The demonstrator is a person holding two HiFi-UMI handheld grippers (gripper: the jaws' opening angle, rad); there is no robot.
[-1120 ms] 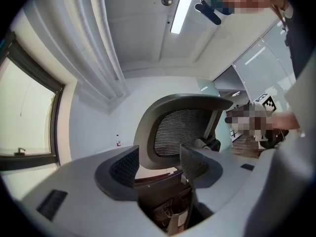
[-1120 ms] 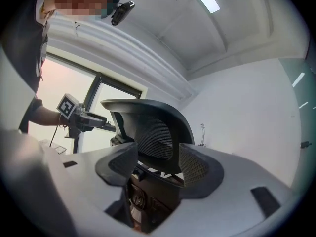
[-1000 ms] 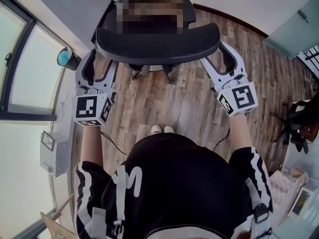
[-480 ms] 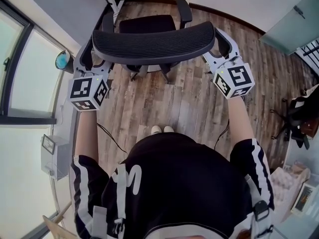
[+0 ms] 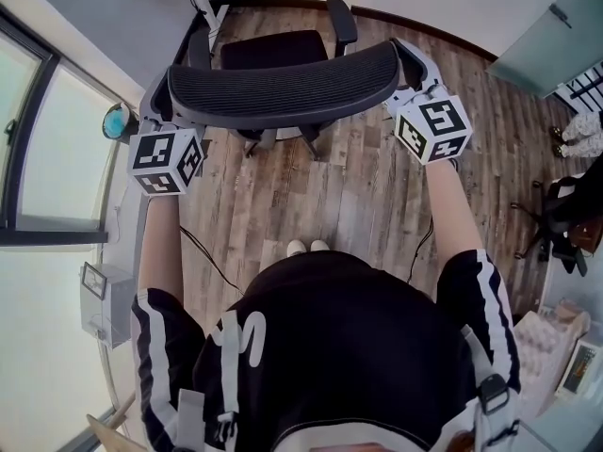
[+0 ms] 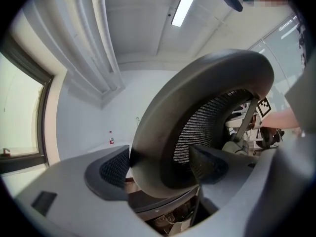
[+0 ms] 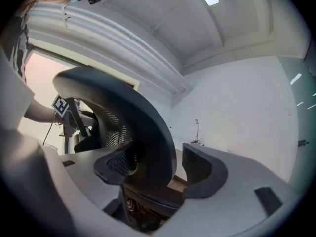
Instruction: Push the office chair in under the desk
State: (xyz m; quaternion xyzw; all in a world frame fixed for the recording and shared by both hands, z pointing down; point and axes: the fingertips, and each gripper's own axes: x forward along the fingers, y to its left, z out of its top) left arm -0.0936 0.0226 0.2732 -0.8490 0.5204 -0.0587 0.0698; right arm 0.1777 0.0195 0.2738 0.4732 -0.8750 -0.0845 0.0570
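The office chair (image 5: pixel 283 88) stands on the wooden floor (image 5: pixel 358 186). Its seat is near the white leg of the counter (image 5: pixel 213 17) but looks not yet tucked under. The left tongs (image 6: pixel 160 166) and right tongs (image 7: pixel 158 169) straddle the backrest's side edges, their jaws wide after just opening and clamping nothing. Pushing seems the step in hand. The next move calls for an even, straight shove, with the armrests clearing the counter.

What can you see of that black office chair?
The office chair is black, with a curved mesh backrest in a smooth rim, a seat, armrests and a spoked base. It stands upright on the wooden floor. The left gripper and right gripper straddle the backrest's ends; their jaws have just been opening.
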